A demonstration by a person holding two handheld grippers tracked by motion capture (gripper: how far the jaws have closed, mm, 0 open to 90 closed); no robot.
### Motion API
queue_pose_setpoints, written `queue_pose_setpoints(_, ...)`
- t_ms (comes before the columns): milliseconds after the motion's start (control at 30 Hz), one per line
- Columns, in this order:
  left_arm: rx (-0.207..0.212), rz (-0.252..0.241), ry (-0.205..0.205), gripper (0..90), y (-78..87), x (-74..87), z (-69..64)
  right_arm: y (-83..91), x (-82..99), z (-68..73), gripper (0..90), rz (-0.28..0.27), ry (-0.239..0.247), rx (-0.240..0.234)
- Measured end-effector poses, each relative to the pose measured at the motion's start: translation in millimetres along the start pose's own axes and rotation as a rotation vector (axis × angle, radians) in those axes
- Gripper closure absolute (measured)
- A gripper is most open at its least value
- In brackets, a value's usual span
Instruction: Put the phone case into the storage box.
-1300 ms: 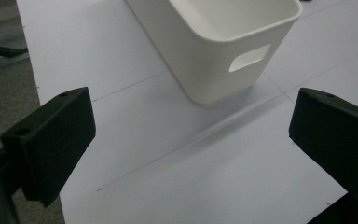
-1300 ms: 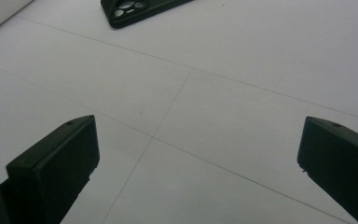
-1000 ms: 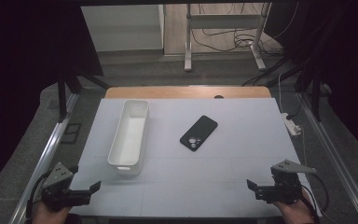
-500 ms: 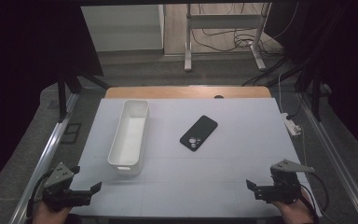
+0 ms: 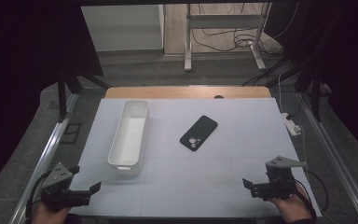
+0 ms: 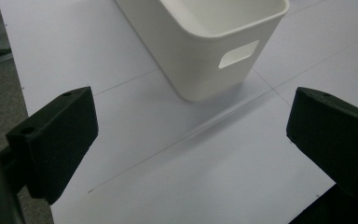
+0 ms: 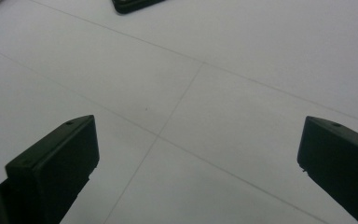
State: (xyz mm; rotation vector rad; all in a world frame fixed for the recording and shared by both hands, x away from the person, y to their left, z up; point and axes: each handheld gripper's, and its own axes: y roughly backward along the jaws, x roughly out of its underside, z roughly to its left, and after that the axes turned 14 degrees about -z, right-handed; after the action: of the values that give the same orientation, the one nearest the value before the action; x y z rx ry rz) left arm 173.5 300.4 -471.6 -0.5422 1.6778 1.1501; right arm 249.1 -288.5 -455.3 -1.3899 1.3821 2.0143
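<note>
White bin (image 5: 130, 134) is the landmark, sitting lengthwise left of centre on the white table (image 5: 214, 182). Black phone (image 5: 198, 133) lies flat to its right, well apart, camera side up. Left gripper (image 5: 89, 192) hovers near the bin's near end, jaws spread wide, nothing between them. Right gripper (image 5: 248, 185) is far right of the bin at the table's near edge, jaws also spread, empty.

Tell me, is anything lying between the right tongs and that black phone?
Nothing: in the high view, only bare white tabletop lies between the right tongs and the flat black smartphone. The right gripper view shows the same bare surface.
</note>
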Motion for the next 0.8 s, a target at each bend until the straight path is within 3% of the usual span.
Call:
queue_pose_setpoints(433,0.001,-0.006,-0.008,2.7,1.2,0.3,-0.5,-12.3,-11.9,-1.9,0.0,0.011,0.014,-0.043)
queue_pose_setpoints(700,0.001,-0.005,-0.011,2.6,1.1,0.2,-1.0,-29.2,-28.1,-0.3,0.0,0.025,0.035,-0.078)
queue_pose_setpoints(800,0.001,-0.005,-0.012,2.7,0.9,0.1,-1.3,-35.0,-32.0,-0.3,0.0,0.027,0.036,-0.112)
